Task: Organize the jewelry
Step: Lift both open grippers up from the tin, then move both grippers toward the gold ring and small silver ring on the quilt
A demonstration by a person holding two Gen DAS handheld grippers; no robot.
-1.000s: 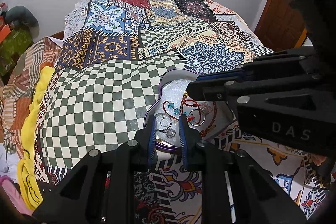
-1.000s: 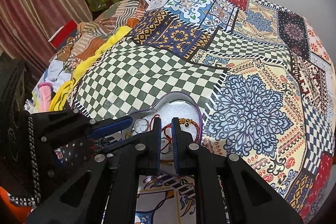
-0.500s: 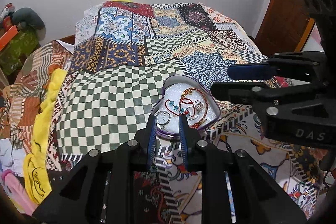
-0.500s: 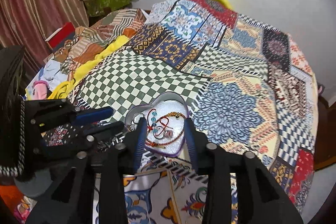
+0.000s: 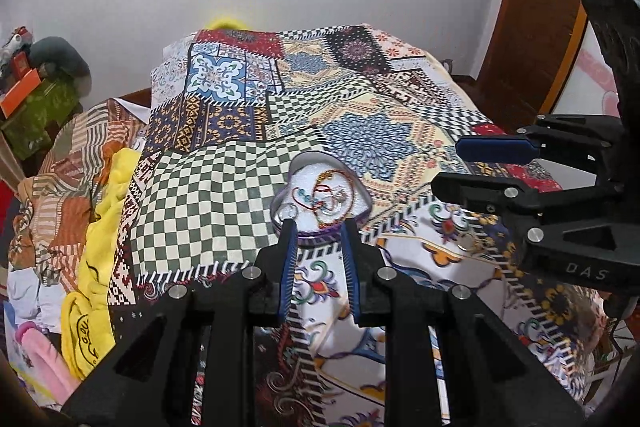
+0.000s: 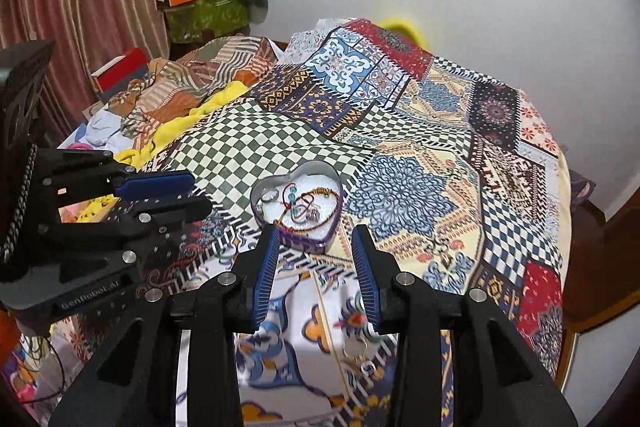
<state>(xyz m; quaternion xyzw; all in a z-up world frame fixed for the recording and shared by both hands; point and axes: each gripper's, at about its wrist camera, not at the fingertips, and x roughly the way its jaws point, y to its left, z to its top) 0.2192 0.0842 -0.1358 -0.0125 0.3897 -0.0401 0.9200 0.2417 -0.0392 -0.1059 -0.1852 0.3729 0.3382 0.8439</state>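
Bedspread [image 6: 400, 187] holds heart tin [image 6: 298, 205]; tangled jewelry [image 6: 308, 205] seemingly bracelets.

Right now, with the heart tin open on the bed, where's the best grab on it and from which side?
Grip the heart tin's thin upright rim at the near pointed end, coming from above and from the near side, one pad inside and one outside the wall. The tin looks wider than the right gripper's open, empty jaws, so spanning it seems unlikely. Jewelry fills the middle, so stay at the edge.
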